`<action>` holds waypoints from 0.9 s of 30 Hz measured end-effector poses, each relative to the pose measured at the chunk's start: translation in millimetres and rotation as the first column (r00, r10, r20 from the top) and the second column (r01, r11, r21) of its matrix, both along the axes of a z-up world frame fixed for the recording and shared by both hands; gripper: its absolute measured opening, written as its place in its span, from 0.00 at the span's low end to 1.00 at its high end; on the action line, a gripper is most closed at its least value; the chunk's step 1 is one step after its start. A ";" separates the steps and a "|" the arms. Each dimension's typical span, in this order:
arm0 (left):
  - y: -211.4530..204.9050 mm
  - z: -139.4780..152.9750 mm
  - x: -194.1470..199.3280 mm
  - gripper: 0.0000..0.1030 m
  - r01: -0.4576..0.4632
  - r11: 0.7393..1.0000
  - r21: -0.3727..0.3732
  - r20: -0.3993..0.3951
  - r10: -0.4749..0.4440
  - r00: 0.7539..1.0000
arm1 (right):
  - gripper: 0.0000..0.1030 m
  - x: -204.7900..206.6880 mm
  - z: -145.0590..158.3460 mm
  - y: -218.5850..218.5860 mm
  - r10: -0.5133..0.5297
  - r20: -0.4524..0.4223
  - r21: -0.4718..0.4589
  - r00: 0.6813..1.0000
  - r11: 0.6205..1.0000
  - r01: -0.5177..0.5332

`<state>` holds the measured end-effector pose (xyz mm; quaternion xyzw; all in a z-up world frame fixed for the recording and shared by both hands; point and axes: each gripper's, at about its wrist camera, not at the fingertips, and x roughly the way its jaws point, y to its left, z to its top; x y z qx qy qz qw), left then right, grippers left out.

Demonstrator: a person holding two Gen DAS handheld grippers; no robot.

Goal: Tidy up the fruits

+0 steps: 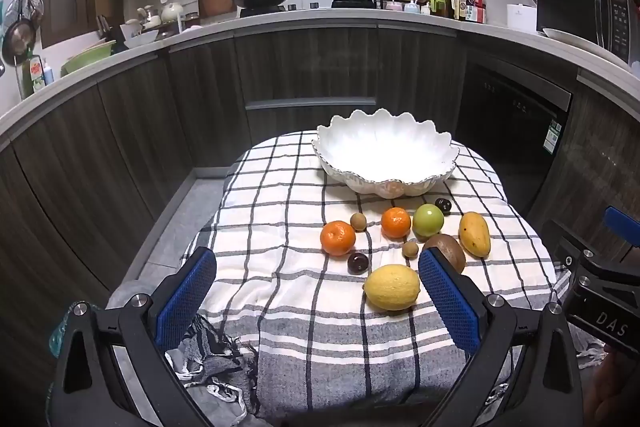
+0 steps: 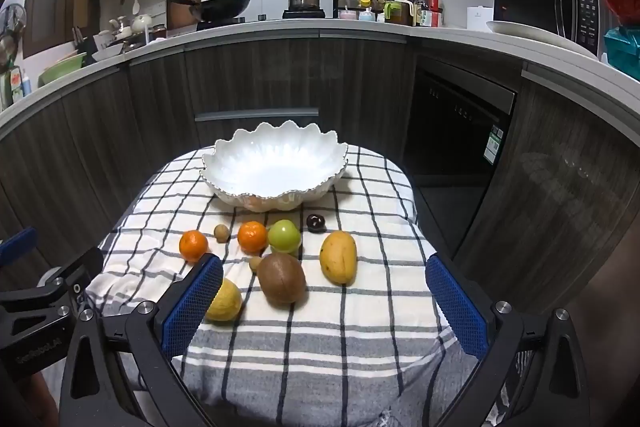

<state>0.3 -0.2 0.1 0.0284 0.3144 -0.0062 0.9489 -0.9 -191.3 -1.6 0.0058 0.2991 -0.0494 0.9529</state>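
Grippers (image 1: pixel 316 291) (image 2: pixel 324 291) spread; bowl (image 2: pixel 224 163) holds nothing; fruit outside.

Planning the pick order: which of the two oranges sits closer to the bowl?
The orange touching the green apple is closer to the bowl; the other orange lies farther out, left of a small brown fruit.
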 end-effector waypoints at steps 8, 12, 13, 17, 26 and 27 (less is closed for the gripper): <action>-1.5 -2.0 3.5 1.00 -0.005 1.000 0.000 0.007 0.005 1.000 | 1.00 -0.4 0.2 0.3 0.002 0.001 0.005 1.000 1.000 -0.002; -2.5 0.9 0.4 1.00 0.003 1.000 -0.004 0.008 -0.003 1.000 | 1.00 0.2 -0.1 -0.5 0.003 0.002 0.007 1.000 1.000 -0.003; -1.7 2.2 -0.8 1.00 0.002 1.000 -0.006 0.010 -0.002 1.000 | 1.00 -0.5 0.4 0.1 0.001 0.002 0.006 1.000 1.000 -0.001; -1.1 2.5 -1.2 1.00 0.004 1.000 -0.007 0.012 -0.004 1.000 | 1.00 -0.6 0.4 0.6 0.002 0.003 0.005 1.000 1.000 -0.002; 0.5 -0.3 -2.0 1.00 0.003 1.000 -0.008 0.014 -0.003 1.000 | 1.00 -0.9 0.8 0.1 0.001 0.006 0.003 1.000 1.000 -0.001; 0.4 -0.3 -2.3 1.00 0.004 1.000 -0.007 0.015 -0.004 1.000 | 1.00 -0.9 0.7 0.1 0.001 0.006 0.004 1.000 1.000 -0.001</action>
